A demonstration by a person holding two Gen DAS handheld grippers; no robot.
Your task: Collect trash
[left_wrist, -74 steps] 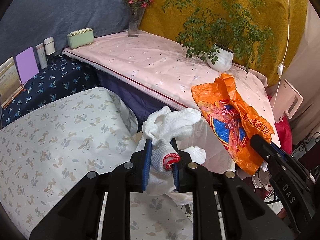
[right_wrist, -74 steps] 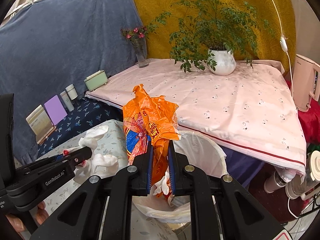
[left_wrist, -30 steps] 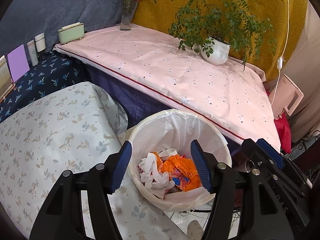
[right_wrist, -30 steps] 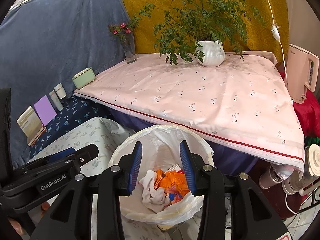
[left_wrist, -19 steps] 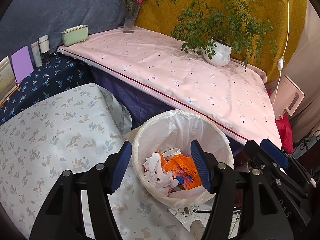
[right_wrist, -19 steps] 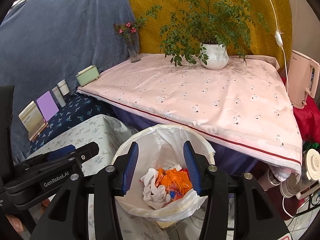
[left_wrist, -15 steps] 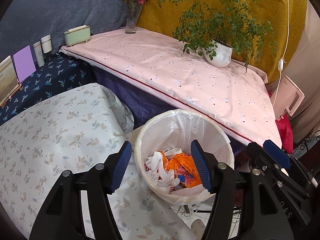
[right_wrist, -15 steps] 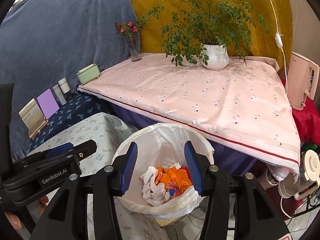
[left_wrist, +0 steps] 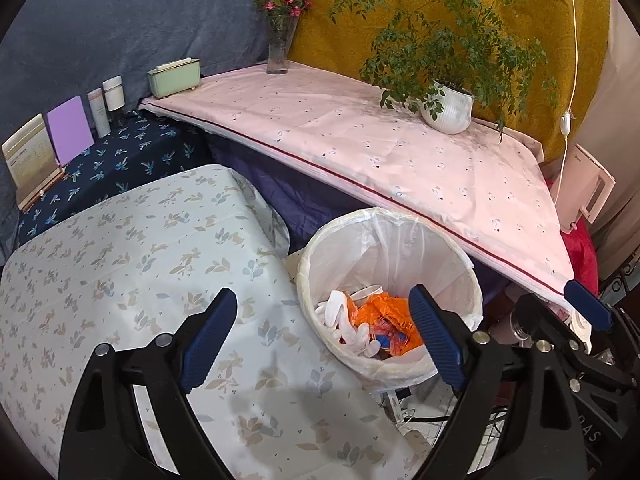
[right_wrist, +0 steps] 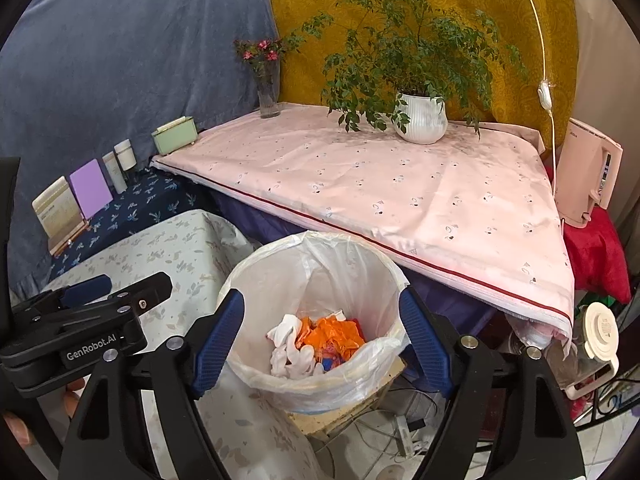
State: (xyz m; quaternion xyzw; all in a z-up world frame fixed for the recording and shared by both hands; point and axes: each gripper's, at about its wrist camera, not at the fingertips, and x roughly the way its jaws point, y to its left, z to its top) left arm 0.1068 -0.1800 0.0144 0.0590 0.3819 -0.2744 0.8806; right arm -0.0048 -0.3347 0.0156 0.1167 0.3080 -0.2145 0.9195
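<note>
A white-lined trash bin (left_wrist: 312, 256) (right_wrist: 256, 268) stands on the floor between the leaf-print table and the pink table. Inside it lie an orange plastic bag (left_wrist: 384, 312) (right_wrist: 332, 332) and a crumpled white glove (left_wrist: 344, 320) (right_wrist: 290, 346). My left gripper (left_wrist: 320, 300) hovers above the bin's near rim, its jaws opening wide with nothing held between them. My right gripper (right_wrist: 320, 300) hangs over the bin too, jaws opening, nothing gripped. In the right wrist view the left gripper (right_wrist: 120, 284) shows at the left edge.
The leaf-print tablecloth (left_wrist: 120, 264) lies at left. The pink-covered table (left_wrist: 380, 152) behind the bin holds a potted plant (left_wrist: 448, 108), a flower vase (left_wrist: 278, 52) and a green box (left_wrist: 174, 76). A pink kettle (right_wrist: 588, 176) stands at right. Cables (right_wrist: 404, 432) lie on the floor.
Both grippers let go of the white glove and the orange bag, which now lie in the bin. Both have drawn back slightly, and their jaws have spread wider.
</note>
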